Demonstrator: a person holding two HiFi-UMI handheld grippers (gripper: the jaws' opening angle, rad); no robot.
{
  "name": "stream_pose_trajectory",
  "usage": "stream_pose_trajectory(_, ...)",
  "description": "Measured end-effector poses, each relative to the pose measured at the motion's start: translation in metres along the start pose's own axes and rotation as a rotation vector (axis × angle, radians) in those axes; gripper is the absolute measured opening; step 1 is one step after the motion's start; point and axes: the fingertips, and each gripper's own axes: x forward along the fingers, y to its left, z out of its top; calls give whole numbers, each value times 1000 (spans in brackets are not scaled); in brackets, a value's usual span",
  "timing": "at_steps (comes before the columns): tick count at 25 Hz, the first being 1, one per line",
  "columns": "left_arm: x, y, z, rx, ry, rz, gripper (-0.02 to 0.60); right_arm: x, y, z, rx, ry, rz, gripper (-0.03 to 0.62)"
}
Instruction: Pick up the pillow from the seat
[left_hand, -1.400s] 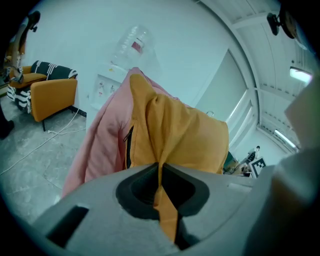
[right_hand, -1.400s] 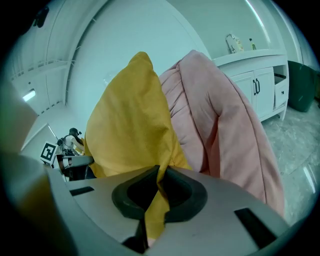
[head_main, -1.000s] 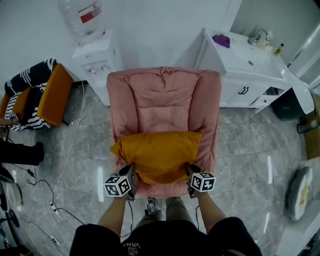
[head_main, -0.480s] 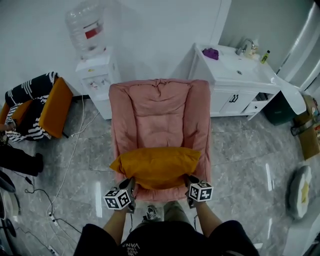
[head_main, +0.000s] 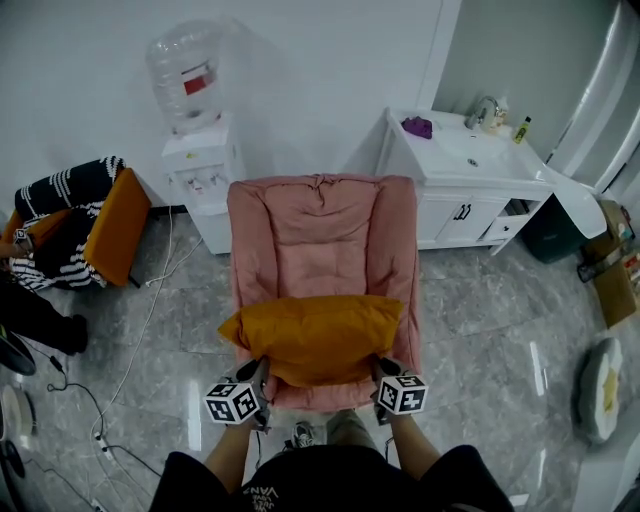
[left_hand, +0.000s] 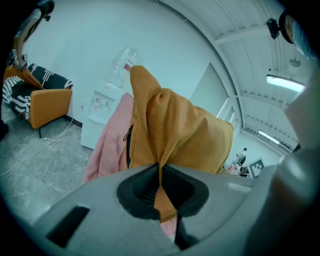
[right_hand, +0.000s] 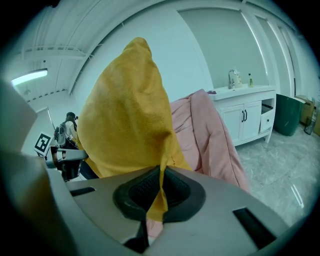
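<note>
A mustard-yellow pillow (head_main: 312, 336) hangs in front of the pink padded seat (head_main: 322, 230), held by its two lower corners. My left gripper (head_main: 260, 371) is shut on the left corner; the yellow fabric (left_hand: 165, 135) is pinched flat between its dark pads. My right gripper (head_main: 378, 369) is shut on the right corner, with a fold of pillow (right_hand: 125, 125) rising from its closed jaws. The pink seat (right_hand: 200, 130) shows behind the pillow in the right gripper view, and as a pink edge (left_hand: 107, 145) in the left gripper view.
A water dispenser (head_main: 198, 150) stands left of the seat against the wall. A white sink cabinet (head_main: 470, 190) is at the right. An orange chair (head_main: 100, 225) with a striped cloth sits far left. Cables (head_main: 130, 340) trail over the glossy floor. The person's feet (head_main: 305, 435) are below the seat.
The view has drawn back from the seat, which looks smaller and farther. The pillow stays pinched in both grippers and now stands a little higher against the seat front.
</note>
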Motion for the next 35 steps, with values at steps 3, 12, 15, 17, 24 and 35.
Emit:
stream_pose_trajectory(3, -6, -11, 14, 31, -33, -20, 21, -12, 5, 11, -10, -36, 5, 11)
stream_pose_trajectory(12, -28, -43, 67, 82, -145, -77, 21, -64, 29, 74, -54, -215, 53, 11)
stream_pose_trajectory(15, -32, -55, 80, 101, -172, -105, 21, -81, 32, 92, -58, -263, 51, 11)
stream_pose_trajectory(17, -35, -64, 89, 113, -190, -128, 21, -92, 34, 102, -54, -293, 49, 11)
stream_pose_trajectory(24, -50, -94, 132, 167, -285, -196, 21, -124, 45, 138, -63, -389, 58, 11)
stream_pose_trajectory(35, -76, -125, 198, 245, -418, -234, 21, -152, 68, 198, -86, -519, 115, 11)
